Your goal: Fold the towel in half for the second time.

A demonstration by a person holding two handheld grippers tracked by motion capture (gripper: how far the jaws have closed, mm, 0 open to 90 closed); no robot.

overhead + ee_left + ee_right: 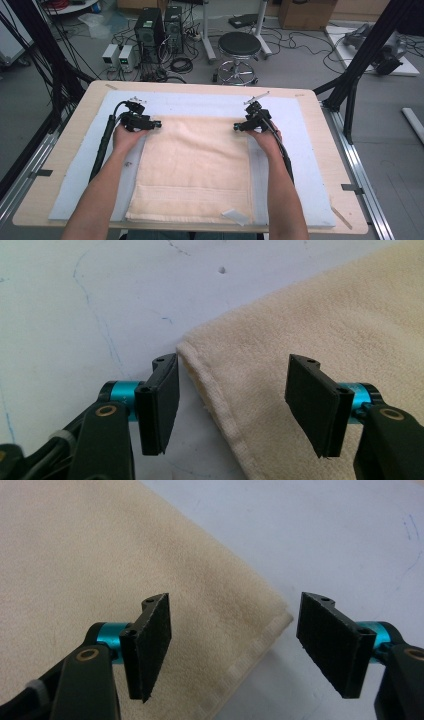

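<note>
Towel: cream towel (195, 165) lies flat on a pale blue mat (300, 150) on the wooden table (65, 150), its near edge toward the person, its far edge between the two grippers.
Left forearm: comes in from the bottom of the high view and slants up toward the towel's far left corner (187, 347).
Left hand: wrapped around the left gripper (155, 123), which points inward (toward the other gripper), low over the mat.
Left jaws: spread apart, one on each side of the towel's hemmed edge; one pad over the mat just beside the corner, the other over the cloth. No pinch.
Right forearm: runs up the towel's right side, slightly tilted inward.
Right hand: holds the right gripper (238, 127) at the far right corner (285, 617), pointing inward, a cable trailing back along the arm.
Right jaws: spread wide, the corner between them; pads clear of the cloth.
Symmetry: both hands sit level with each other at the towel's far edge.
</note>
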